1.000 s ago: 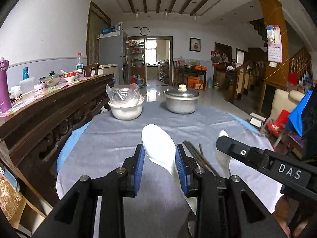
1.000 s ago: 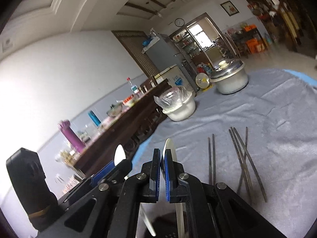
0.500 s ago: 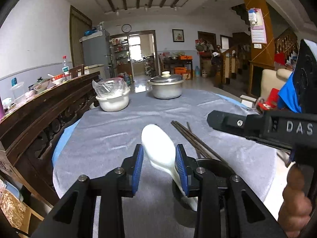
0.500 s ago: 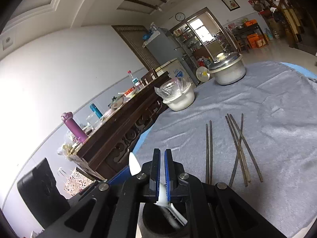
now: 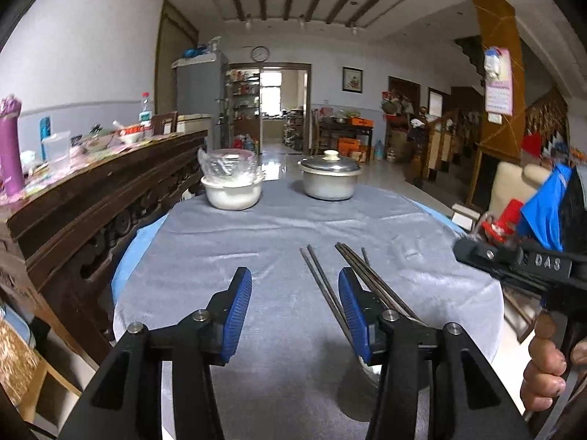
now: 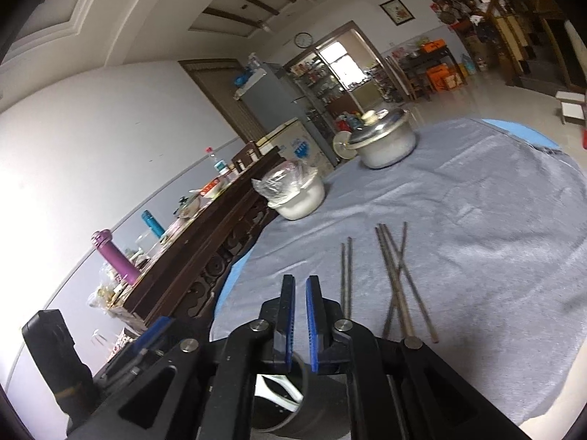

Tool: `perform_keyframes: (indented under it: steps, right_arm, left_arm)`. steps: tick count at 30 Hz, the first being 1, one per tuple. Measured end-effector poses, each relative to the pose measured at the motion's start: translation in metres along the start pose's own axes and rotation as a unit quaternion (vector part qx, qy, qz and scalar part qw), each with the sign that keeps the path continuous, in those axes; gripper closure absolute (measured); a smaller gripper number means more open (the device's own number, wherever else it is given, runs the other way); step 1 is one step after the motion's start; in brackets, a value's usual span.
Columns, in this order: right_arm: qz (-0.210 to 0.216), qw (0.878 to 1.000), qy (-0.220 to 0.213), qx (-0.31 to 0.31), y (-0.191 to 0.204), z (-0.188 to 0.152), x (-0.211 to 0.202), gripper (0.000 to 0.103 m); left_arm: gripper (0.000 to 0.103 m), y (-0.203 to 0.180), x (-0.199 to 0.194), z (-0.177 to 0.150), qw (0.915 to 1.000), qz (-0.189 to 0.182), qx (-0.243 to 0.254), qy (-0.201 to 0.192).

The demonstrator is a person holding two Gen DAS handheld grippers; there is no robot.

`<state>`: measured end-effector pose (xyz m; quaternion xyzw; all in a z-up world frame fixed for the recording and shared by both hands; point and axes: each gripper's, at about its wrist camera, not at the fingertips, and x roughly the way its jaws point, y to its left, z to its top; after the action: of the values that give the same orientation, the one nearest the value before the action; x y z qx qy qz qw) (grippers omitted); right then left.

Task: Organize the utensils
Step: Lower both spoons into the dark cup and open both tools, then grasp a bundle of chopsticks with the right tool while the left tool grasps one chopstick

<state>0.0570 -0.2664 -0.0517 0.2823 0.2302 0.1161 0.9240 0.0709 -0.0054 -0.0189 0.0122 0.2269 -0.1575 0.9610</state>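
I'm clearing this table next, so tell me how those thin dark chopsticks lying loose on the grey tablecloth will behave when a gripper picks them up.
The thin dark chopsticks look stiff and light. Being slender, they would probably slip or pivot between flat pads. Several lie crossed, so lifting one likely disturbs the others. The grey tablecloth may limit rolling.

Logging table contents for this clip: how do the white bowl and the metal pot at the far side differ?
The white bowl is pale and matte; the metal pot is shiny silver. The white bowl is topped with crumpled clear plastic, the metal pot with a fitted lid bearing a pale knob. In the left wrist view the white bowl sits left, nearer the dark wooden sideboard; the metal pot sits right. Both stand upright on the grey cloth, apart from each other.
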Motion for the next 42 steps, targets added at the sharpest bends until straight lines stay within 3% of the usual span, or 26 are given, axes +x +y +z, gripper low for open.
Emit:
perform_keyframes:
  steps: [1, 3, 10, 16, 22, 27, 33, 42]
  right_arm:
    - [-0.005, 1.0, 0.001, 0.005, -0.004, 0.001, 0.0, 0.079]
    - [-0.013, 1.0, -0.003, 0.016, -0.013, 0.002, -0.001, 0.071]
    - [-0.038, 0.999, 0.014, 0.032, -0.039, 0.011, 0.014, 0.071]
    - [-0.06, 0.995, 0.078, 0.022, -0.057, 0.031, 0.057, 0.072]
    - [-0.067, 0.985, 0.16, 0.004, -0.073, 0.053, 0.125, 0.074]
    - [-0.062, 0.975, 0.213, 0.013, -0.092, 0.068, 0.177, 0.079]
    - [-0.06, 0.964, 0.257, 0.025, -0.111, 0.08, 0.226, 0.082]
    - [-0.083, 0.954, 0.287, -0.002, -0.117, 0.091, 0.269, 0.085]
  left_arm:
    - [0.052, 0.003, 0.001, 0.001, 1.0, 0.0, -0.005, 0.001]
    - [0.05, 0.011, 0.004, 0.003, 0.9998, 0.0, -0.018, 0.005]
    - [0.048, 0.035, 0.038, 0.014, 0.9983, -0.013, -0.038, 0.044]
    - [0.047, 0.045, 0.102, 0.027, 0.9938, -0.036, -0.03, 0.101]
    - [0.047, 0.043, 0.179, 0.025, 0.9811, -0.064, -0.034, 0.179]
    - [0.047, 0.038, 0.227, 0.023, 0.9709, -0.074, -0.046, 0.223]
    - [0.047, 0.025, 0.283, 0.024, 0.9598, -0.075, -0.035, 0.268]
    - [0.049, 0.012, 0.325, 0.027, 0.95, -0.068, -0.011, 0.305]
